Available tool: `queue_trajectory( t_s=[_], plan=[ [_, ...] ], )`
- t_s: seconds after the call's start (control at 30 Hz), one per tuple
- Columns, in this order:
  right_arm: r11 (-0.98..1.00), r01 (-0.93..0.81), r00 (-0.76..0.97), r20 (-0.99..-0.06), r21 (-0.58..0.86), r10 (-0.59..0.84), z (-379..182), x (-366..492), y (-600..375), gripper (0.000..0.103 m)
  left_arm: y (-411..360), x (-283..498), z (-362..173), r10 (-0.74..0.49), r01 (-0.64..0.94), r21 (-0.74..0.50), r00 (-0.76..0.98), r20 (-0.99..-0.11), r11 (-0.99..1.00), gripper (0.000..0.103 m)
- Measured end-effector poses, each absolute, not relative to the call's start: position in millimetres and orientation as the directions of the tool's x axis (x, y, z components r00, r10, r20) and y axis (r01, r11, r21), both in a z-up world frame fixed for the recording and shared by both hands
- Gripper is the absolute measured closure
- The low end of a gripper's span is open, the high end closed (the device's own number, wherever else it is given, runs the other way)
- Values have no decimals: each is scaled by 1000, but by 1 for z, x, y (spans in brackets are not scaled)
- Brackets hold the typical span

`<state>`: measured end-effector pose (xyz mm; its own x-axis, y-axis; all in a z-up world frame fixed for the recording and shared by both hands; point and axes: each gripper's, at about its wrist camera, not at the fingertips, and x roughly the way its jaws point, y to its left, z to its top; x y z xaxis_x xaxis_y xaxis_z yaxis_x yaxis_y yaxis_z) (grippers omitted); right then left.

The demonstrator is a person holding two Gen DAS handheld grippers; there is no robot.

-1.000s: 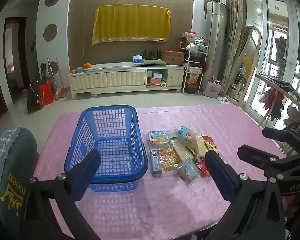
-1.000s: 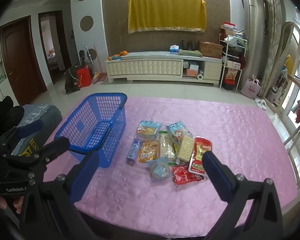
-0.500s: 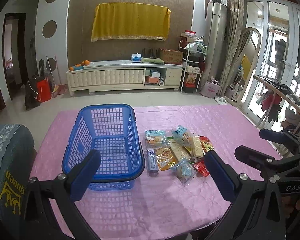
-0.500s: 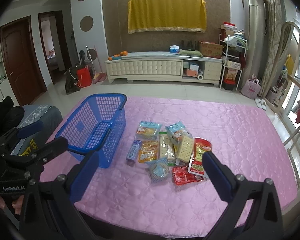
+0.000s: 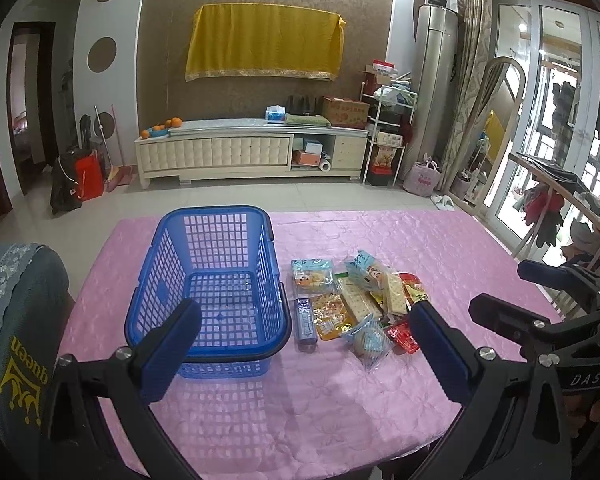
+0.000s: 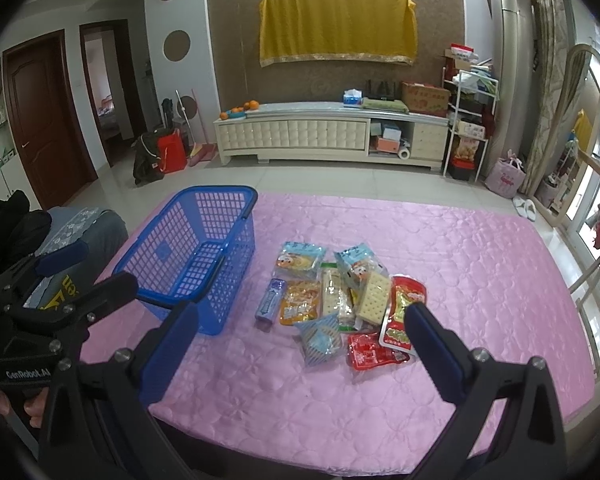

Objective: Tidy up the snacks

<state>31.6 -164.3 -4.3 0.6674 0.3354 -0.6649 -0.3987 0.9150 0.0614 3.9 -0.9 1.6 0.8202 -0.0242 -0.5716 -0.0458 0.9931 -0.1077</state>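
Left gripper [image 5: 304, 348] higher above mesh plastic basket [image 5: 210, 276]

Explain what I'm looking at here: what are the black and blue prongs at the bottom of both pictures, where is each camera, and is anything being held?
There is no robot arm. A person holds one two-finger tool in each hand, and a fisheye camera on each looks forward along its fingers. The prongs at the bottom are those fingers.

One picture comes from the left tool, the other from the right tool. Each view also catches the other tool at its edge.

On the pink tablecloth stands an empty blue basket. Beside it lies a pile of snack packets, among them a purple pack nearest the basket and red packets nearest the right tool.

Both tools are open, hover above the table and hold nothing.
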Motion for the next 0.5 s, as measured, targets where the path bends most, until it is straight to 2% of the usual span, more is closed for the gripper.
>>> queue_trajectory(
  t_s=[0.5],
  plan=[
    [915, -397, 662, -669, 70, 339, -3, 34, -164, 0, 0, 5, 4, -33, -40, -115, 820, -571, 993, 0]
  ],
)
